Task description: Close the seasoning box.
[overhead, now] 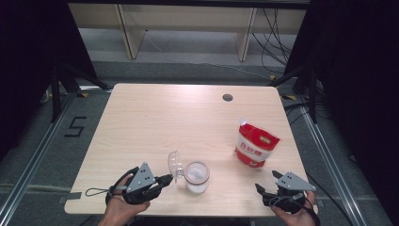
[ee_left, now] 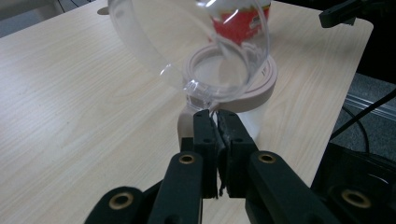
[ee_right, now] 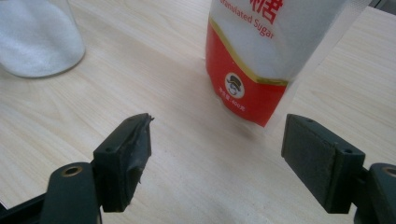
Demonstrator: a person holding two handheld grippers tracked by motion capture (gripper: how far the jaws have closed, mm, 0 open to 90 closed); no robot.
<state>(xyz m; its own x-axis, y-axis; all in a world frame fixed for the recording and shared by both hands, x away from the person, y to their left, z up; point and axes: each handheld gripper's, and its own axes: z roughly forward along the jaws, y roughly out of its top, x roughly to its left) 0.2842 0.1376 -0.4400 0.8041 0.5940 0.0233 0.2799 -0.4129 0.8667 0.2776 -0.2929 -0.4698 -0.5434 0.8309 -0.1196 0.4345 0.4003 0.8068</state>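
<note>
Left gripper: the left gripper (overhead: 165,180) sits at the near left of the table (overhead: 155,117), its jaws pinched together on the small tab of a clear lid (overhead: 175,165). In the left gripper view the two black pads meet just under the lid's edge (ee_left: 205,95), with hardly a gap between them.

Right gripper: the right gripper (overhead: 266,182) rests at the near right corner, jaws spread wide with nothing between them. Its own view looks along the bare wood toward the sugar bag (ee_right: 275,51).

Lid: tipped up on its hinge side, standing nearly on edge at the left of the jar's mouth, its hollow facing the jar.

Jar: the glass jar (overhead: 196,177) stands upright just right of the left gripper, pale ring at its rim, white grains inside. It is well apart from the right gripper.

Sugar bag: the red and white pouch (overhead: 255,145) stands upright, farther back and to the right of the jar, its long axis vertical and its top pointing up.

Key relation: the bag lies straight ahead of the open right gripper and much nearer to it than to the left one, so I judge the right hand is the one to take it while the left keeps the lid swung clear.
</note>
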